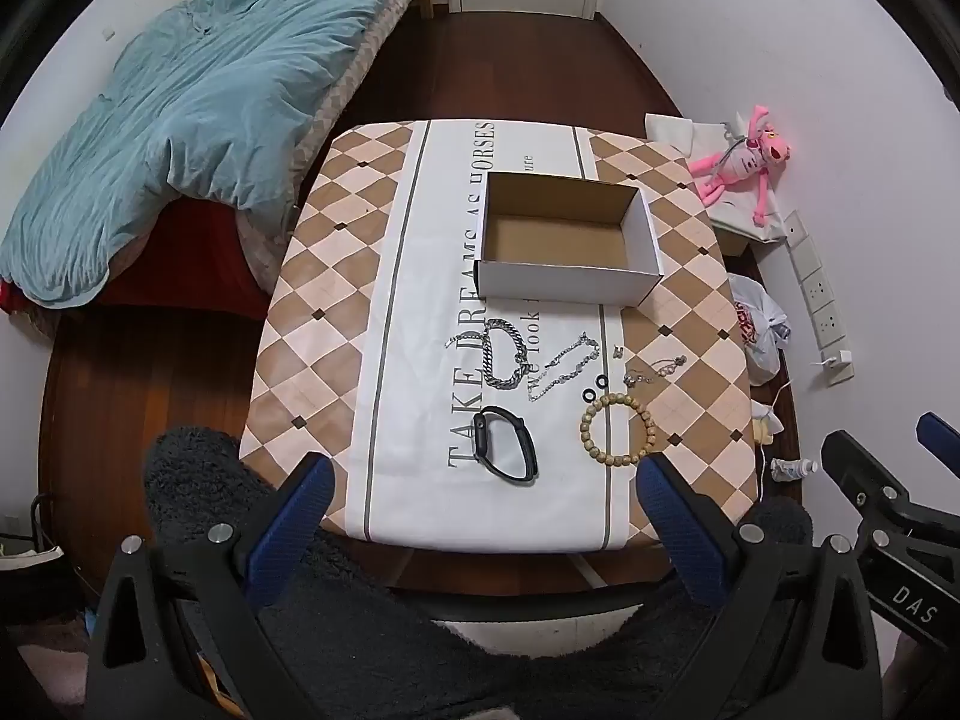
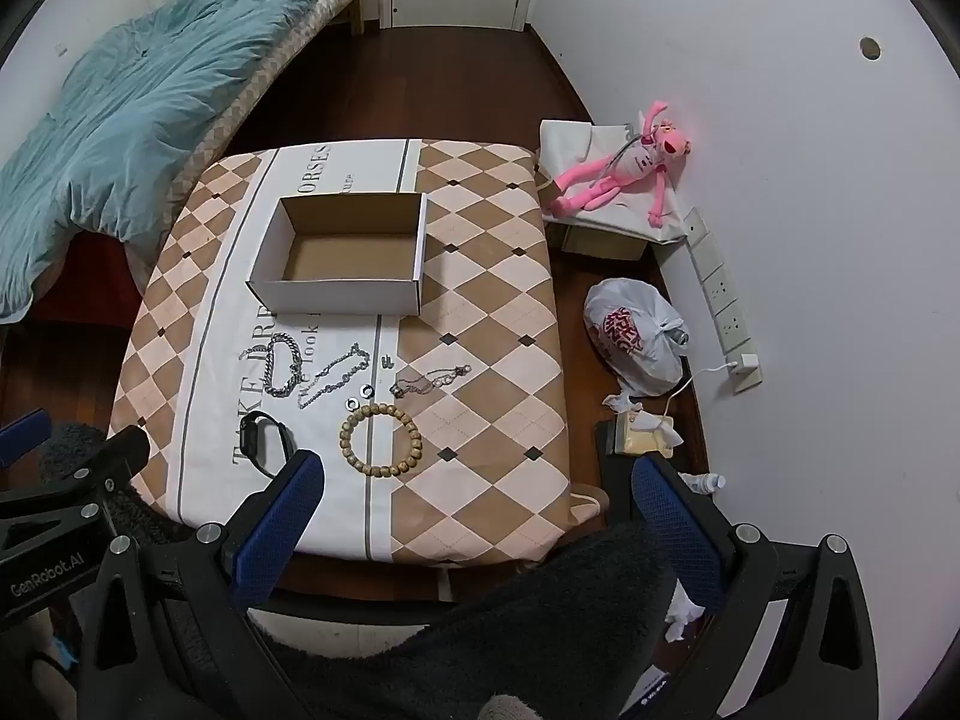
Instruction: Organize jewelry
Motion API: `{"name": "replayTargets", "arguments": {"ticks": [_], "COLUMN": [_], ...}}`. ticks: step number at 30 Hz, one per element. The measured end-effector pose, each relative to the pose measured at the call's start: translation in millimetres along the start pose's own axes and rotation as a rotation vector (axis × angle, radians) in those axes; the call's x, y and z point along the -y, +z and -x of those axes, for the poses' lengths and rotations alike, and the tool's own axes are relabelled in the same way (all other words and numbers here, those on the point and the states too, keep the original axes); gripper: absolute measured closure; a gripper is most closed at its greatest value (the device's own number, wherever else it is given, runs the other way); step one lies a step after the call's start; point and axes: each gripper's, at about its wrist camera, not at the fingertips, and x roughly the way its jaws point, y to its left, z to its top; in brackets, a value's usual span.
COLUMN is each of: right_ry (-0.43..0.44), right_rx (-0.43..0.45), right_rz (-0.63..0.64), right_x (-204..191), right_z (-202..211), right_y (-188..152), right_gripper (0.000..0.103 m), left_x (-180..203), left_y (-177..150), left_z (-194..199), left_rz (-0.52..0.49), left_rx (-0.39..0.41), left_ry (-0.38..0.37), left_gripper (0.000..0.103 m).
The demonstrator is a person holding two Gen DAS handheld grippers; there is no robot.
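Note:
An empty open cardboard box [image 1: 567,240] [image 2: 345,252] stands on the table's far middle. In front of it lie a thick silver chain bracelet [image 1: 504,354] [image 2: 282,369], a thin silver chain [image 1: 564,366] [image 2: 336,375], two small black rings [image 1: 594,390] [image 2: 360,396], a fine chain with charms [image 1: 657,369] [image 2: 432,381], a wooden bead bracelet [image 1: 615,429] [image 2: 381,441] and a black smartwatch [image 1: 504,444] [image 2: 264,441]. My left gripper [image 1: 483,516] is open above the near table edge. My right gripper [image 2: 477,516] is open, to its right, above the near right corner.
The table [image 1: 336,276] has a checked cloth. A bed with a blue quilt [image 1: 198,102] stands left. On the floor right are a pink plush toy [image 2: 624,180], a plastic bag [image 2: 636,336], tissues and a power strip [image 2: 726,306] along the wall.

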Motion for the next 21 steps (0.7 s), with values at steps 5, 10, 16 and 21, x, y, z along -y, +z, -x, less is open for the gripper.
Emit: {"name": "replayTargets", "arguments": {"ticks": [5, 10, 16, 21], "right_ry": [0.002, 0.006, 0.008, 0.011], "right_rx": [-0.004, 0.0, 0.002, 0.0], "right_rz": [0.003, -0.002, -0.004, -0.005], "right_x": [0.4, 1.7, 1.4, 1.4], "right_z": [0.7, 0.2, 1.1, 1.6], "right_y": [-0.4, -0.6, 0.8, 1.8], "right_gripper": [0.0, 0.0, 0.0, 0.0], "left_x": [2.9, -0.5, -1.5, 0.2], "left_y": [0.8, 0.0, 4.1, 5.6], "left_z": [1.7, 0.2, 12.2, 13.9], "left_rz": [-0.007, 0.001, -0.002, -0.005], "left_rx": [-0.001, 0.004, 0.013, 0.019], "left_ry": [0.0, -0.002, 0.0, -0.003], "left_gripper": [0.0, 0.0, 0.0, 0.0]}}
